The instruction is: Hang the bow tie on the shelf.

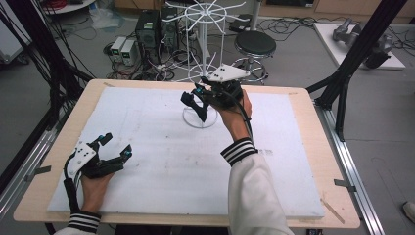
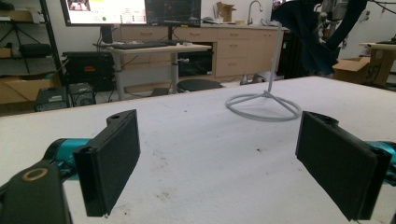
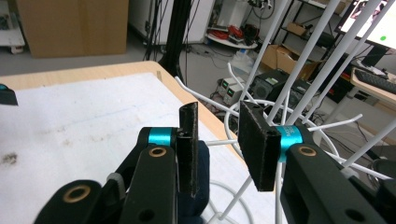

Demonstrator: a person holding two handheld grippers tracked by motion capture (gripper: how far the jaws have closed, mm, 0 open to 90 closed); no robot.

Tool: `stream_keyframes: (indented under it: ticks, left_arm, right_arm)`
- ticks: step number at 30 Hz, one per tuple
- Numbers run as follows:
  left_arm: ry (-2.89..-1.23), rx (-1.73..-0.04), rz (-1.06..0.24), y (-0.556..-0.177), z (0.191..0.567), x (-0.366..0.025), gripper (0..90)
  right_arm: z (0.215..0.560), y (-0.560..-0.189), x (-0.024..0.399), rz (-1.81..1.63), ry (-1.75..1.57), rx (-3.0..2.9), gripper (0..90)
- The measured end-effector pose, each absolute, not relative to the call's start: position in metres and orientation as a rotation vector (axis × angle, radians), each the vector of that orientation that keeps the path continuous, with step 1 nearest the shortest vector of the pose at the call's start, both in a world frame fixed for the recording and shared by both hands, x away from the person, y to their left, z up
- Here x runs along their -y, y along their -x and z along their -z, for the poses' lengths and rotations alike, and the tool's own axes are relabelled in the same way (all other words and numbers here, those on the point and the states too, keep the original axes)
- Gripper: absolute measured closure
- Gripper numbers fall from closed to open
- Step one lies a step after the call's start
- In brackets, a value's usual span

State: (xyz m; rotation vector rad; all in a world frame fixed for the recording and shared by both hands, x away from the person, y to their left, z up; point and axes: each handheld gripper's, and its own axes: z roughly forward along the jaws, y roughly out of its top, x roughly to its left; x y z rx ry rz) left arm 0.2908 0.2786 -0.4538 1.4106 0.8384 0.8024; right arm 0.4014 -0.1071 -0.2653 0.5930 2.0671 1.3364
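Note:
A white wire rack [image 1: 204,34] stands on its ring base [image 2: 264,105] at the far middle of the white board [image 1: 161,166]. A dark blue cloth [image 1: 199,111] hangs at the rack, and it also appears as the cloth [image 2: 308,39] and the cloth [image 3: 198,186]. My right gripper [image 1: 195,94] is raised at the rack, above the cloth. In the right gripper view it [image 3: 217,135] is open, with rack wires [image 3: 299,79] behind the gap and the cloth under the left jaw, not pinched. My left gripper [image 1: 116,144] rests open at the front left, with nothing between its pads [image 2: 112,163].
The board lies on a wooden table [image 1: 313,147]. Beyond the far edge are a black stool [image 1: 254,44], computer boxes [image 1: 147,29] and cables on the floor. Black frame posts [image 1: 352,63] stand at the right, metal rails along both sides.

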Motion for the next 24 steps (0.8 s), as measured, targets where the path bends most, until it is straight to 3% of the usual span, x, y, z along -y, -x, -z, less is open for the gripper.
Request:
stream_keyframes:
  ticks: [3,4,5,6,10,14,17,24]
  left_arm:
    - [-1.415,-0.837,-0.804,-0.291,0.454,-0.279,14.2]
    - [-1.411,-0.838,-0.802,-0.291,0.454,-0.279,14.2]
    - [-1.411,-0.838,-0.802,-0.291,0.454,-0.279,14.2]
    - [-1.41,-0.838,-0.802,-0.291,0.454,-0.279,14.2]
    - [-1.414,-0.84,-0.802,-0.291,0.454,-0.279,14.2]
    - [-1.415,-0.842,-0.804,-0.291,0.454,-0.279,14.2]
    - [-1.414,-0.842,-0.806,-0.291,0.454,-0.279,14.2]
    - [-1.417,-0.841,-0.807,-0.291,0.454,-0.279,14.2]
  right_arm:
    - [0.265,-0.401,0.108,-1.33,-0.593,-2.064,61.6]
    - [0.265,-0.4,0.109,-1.347,-0.605,-2.049,51.4]
    - [0.265,-0.4,0.109,-1.347,-0.605,-2.049,51.4]
    - [0.265,-0.399,0.109,-1.357,-0.626,-2.028,43.4]
    - [0.26,-0.392,0.112,-1.379,-0.632,-1.995,26.5]
    - [0.256,-0.385,0.118,-1.398,-0.636,-1.988,15.8]
    - [0.255,-0.38,0.122,-1.398,-0.658,-1.984,11.5]
    - [0.258,-0.35,0.149,-1.432,-0.614,-1.954,11.5]
